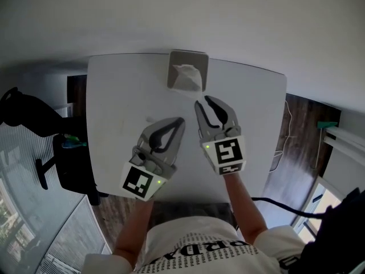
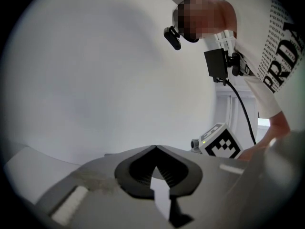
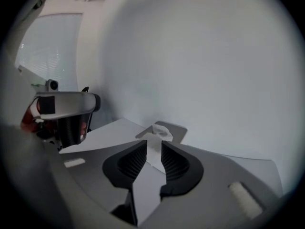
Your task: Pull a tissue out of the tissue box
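Left gripper (image 1: 180, 120), at 8 o'clock of the right gripper (image 1: 203, 100), has its jaws closed tip-to-tip on nothing; the right's stand apart, empty, with tissue box (image 1: 188, 55) and protruding tissue (image 1: 185, 72) near at 11 o'clock on the white table (image 1: 114, 96).

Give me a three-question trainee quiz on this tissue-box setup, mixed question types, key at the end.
1. Fill in: a white ___ sticks up from the tissue box, at the far edge of the table.
2. True or false: the left gripper is shut and empty.
3. The right gripper is: A shut on a tissue; B open, short of the box; C open around the box.
Key: 1 tissue; 2 true; 3 B.
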`<state>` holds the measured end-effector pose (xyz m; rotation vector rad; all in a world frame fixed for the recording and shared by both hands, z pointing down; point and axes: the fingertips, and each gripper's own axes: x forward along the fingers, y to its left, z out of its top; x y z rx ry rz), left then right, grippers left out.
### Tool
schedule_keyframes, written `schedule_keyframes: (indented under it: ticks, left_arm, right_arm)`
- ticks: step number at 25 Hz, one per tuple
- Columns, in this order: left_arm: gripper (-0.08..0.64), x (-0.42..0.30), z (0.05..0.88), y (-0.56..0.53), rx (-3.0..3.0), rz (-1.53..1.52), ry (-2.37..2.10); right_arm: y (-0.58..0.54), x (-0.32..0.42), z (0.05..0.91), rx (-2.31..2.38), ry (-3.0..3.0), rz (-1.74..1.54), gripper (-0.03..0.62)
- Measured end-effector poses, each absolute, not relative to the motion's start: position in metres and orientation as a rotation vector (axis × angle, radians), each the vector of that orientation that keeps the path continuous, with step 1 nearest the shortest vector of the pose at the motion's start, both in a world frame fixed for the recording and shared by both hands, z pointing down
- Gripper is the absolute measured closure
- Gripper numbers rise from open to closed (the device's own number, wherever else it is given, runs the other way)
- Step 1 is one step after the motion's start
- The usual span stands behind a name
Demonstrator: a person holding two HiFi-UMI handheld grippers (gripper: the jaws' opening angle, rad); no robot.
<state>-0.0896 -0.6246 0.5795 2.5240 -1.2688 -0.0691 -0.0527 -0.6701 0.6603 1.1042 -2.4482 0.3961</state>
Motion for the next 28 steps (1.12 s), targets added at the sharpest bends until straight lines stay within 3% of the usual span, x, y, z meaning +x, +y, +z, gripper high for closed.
schedule_keyframes:
  ticks: [16,17,19,28]
  left_arm:
    - [0.568,-0.095,0.608,-0.630,2.464,-0.052,-1.247]
    - [0.568,-0.095,0.609,-0.630,2.463,-0.051,-1.245]
    - [0.568,-0.095,0.610,-0.630,2.461,-0.047,-1.242]
    - [0.568,-0.094,0.609,-0.630,2.457,-0.057,-1.237]
  right_arm:
    - [-0.704,-0.052,0.694,1.170,-2.351,0.419,0.478]
    - [-0.703,-0.053,0.694,1.167,-2.346,0.399,0.488]
    - [-0.702,-0.056,0.694,1.158,-2.334,0.363,0.577]
    - [-0.703,-0.058,0.692,1.141,-2.361,0.415,0.584]
